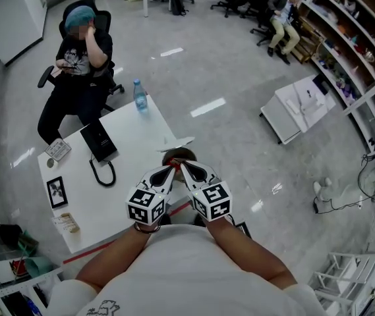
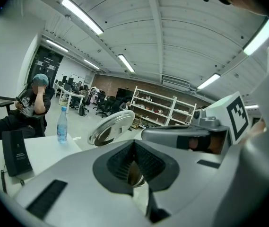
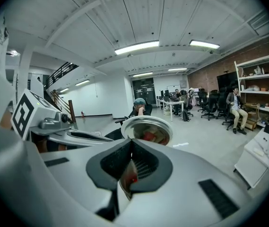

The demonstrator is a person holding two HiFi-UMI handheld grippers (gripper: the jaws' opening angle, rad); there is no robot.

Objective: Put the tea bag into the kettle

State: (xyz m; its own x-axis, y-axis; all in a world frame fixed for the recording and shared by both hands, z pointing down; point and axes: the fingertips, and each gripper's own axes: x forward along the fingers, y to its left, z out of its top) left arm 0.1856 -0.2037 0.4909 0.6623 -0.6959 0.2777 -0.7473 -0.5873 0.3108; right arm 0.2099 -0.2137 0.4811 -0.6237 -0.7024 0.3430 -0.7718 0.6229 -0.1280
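Clad in a white T-shirt (image 1: 187, 268) with a small dark line drawing (image 1: 105, 307) on its left side, plus a dark band (image 1: 146, 228) round the left wrist. Built, at the left claw (image 1: 171, 168) and right claw (image 1: 183, 166), of rounded pale grey shells with black ribbed pads (image 2: 117, 162) and narrow black slots (image 2: 47, 197). Topped on the left by one white marker cube (image 1: 147, 205) and on the right by another cube (image 1: 211, 200), both printed with black squares.

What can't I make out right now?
Kettle: in the head view, mostly hidden behind the left claw and right claw; the gripper views show just its lid.
Tea bag: only a red scrap shows inside the shut right claw.
Left claw's hold: shut, but whether it pinches the bag is unclear.
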